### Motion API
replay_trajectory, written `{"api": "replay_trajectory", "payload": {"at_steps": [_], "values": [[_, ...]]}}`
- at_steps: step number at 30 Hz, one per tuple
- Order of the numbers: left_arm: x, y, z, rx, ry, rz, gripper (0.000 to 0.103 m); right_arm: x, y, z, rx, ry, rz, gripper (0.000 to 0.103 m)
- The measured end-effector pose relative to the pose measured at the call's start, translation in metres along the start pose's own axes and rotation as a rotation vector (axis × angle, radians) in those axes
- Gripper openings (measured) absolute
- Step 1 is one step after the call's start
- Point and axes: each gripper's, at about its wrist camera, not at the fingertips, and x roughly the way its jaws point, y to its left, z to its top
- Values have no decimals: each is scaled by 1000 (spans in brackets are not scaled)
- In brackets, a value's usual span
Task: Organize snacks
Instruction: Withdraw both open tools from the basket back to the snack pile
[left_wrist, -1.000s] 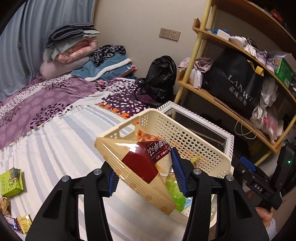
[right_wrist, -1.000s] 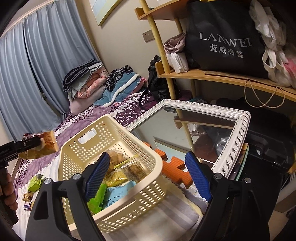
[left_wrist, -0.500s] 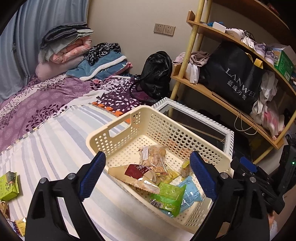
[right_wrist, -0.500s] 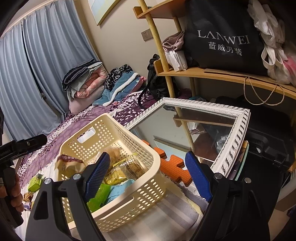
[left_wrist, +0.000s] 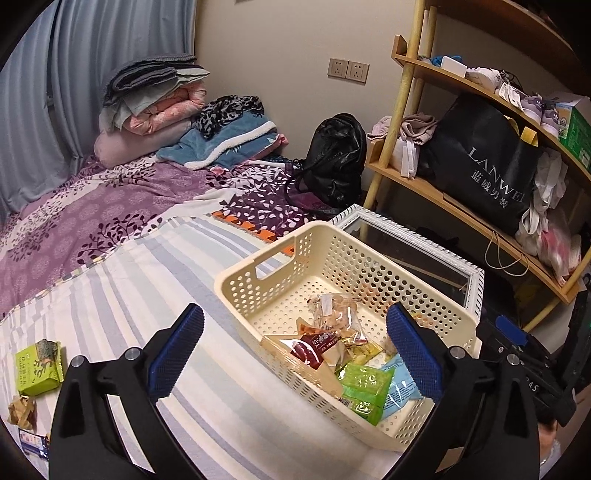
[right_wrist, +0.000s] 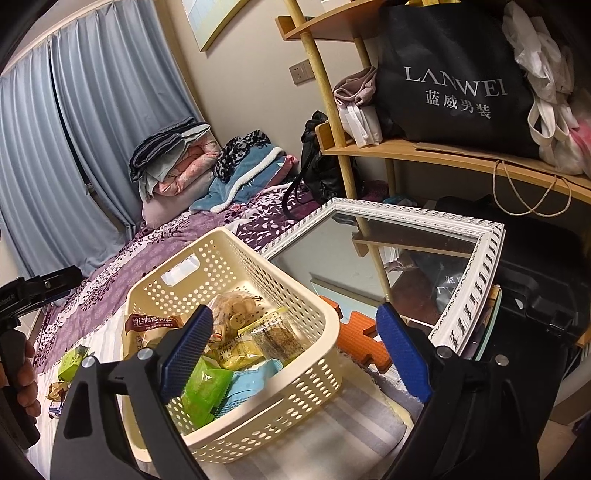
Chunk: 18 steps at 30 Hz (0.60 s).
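Open striped bedsheet (left_wrist: 155, 280) lies left of the perforated cream plastic basket (left_wrist: 280, 273). The white-framed mirror (right_wrist: 469, 266) and wooden shelf unit (left_wrist: 402, 110) crowd its right side.

Basket (left_wrist: 258, 284): lower snacks buried beneath the green packet (left_wrist: 364, 387); left of it, a wrapper (left_wrist: 33, 441) cropped by the edge.

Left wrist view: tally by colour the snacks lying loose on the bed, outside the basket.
green packet: 1
brown wrapper: 1
blue-and-white packet: 1, partly cut off at the picture's edge
Total: 3
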Motion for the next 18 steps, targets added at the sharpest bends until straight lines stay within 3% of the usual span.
{"api": "replay_trajectory", "payload": {"at_steps": [9,18], "values": [[-17,14,-3,-11,-31,63,100,-3,11,3,-14,-3,21,98],[-37,44,-14,-54,-63,161,100,-1,25,4,-28,26,61,98]]}}
